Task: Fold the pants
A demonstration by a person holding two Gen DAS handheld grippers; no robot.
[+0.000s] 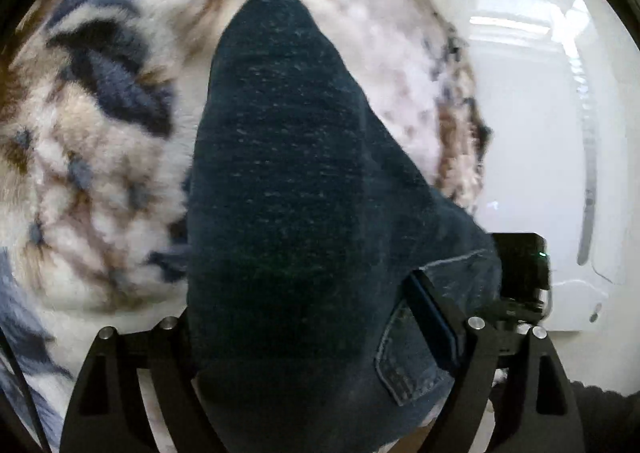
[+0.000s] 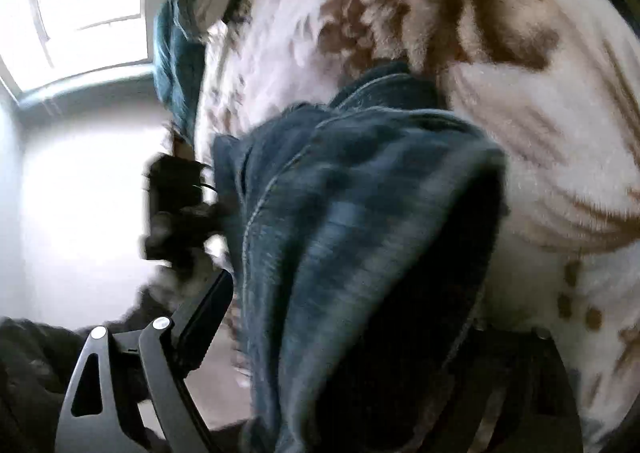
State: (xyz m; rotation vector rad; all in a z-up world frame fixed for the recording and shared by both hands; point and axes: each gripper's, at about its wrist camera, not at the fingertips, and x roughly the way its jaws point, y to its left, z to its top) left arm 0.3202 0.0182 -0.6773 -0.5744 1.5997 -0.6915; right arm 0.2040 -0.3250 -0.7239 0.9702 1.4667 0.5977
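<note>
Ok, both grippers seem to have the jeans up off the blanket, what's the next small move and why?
Probably lower both grippers together toward the patterned fleece blanket so the hanging end touches down first. The dark blue jeans hang bunched between the left gripper fingers, pocket seam showing, and drape over the right gripper too. The right view is motion-blurred, so slow down before laying the fold.

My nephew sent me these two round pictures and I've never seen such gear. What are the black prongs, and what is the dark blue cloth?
Each picture comes from a camera mounted on a hand-held gripper, a two-fingered tool that a person carries, one per hand. The black prongs are its fingers. The left hand-held gripper and the right hand-held gripper both seem to pinch a pair of dark blue jeans, lifted above a fluffy patterned blanket. The right view is motion-blurred.
</note>
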